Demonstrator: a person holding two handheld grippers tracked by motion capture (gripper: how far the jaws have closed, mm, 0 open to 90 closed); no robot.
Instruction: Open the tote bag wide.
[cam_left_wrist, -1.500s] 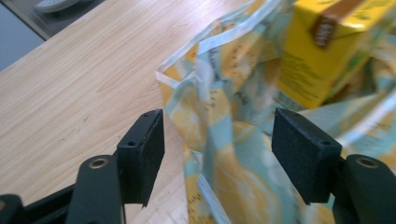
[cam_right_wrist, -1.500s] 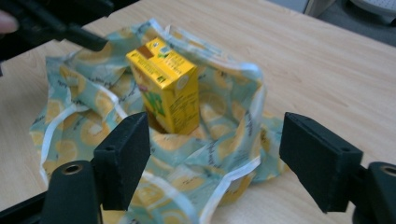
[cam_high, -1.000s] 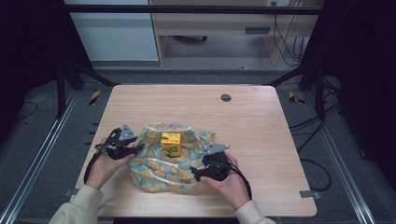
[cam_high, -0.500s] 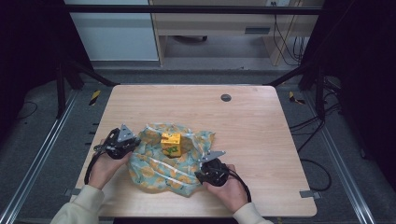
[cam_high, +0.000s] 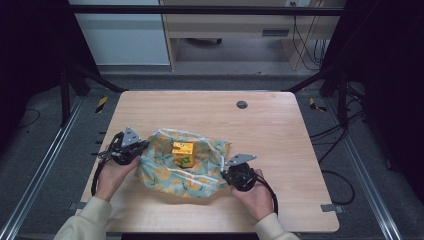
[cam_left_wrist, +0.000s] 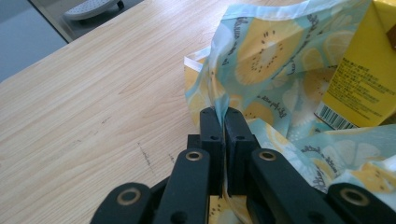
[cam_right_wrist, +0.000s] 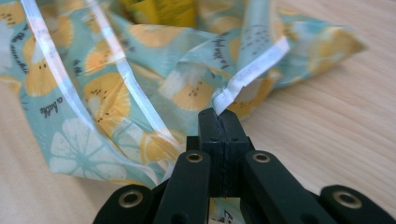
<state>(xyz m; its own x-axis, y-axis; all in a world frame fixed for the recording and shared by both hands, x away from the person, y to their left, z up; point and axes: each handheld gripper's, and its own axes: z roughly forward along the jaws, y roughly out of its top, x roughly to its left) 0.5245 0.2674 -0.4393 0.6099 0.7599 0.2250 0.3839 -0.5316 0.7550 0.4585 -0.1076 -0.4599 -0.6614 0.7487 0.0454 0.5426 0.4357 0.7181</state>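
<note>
A light-blue cloth (cam_high: 190, 167) printed with yellow citrus slices lies spread on the wooden table (cam_high: 270, 130). A small yellow carton (cam_high: 183, 153) stands on its middle. My left gripper (cam_high: 141, 146) is at the cloth's left edge and has just closed; its jaws are shut on a fold of the cloth (cam_left_wrist: 261, 60), with the carton (cam_left_wrist: 364, 79) close by on the right. My right gripper (cam_high: 225, 172) sits at the cloth's near right corner, its jaws having just closed onto the white-hemmed edge of the cloth (cam_right_wrist: 140, 93).
A small dark round cap (cam_high: 242, 104) sits in the tabletop near the far edge. Bare wood lies beyond the cloth toward the far side and to the right. Dark frame rails and cables surround the table.
Both grippers have closed on the cloth's edges. The right gripper has shifted from the cloth's right side toward its near right corner. The cloth has spread flatter around the carton.
</note>
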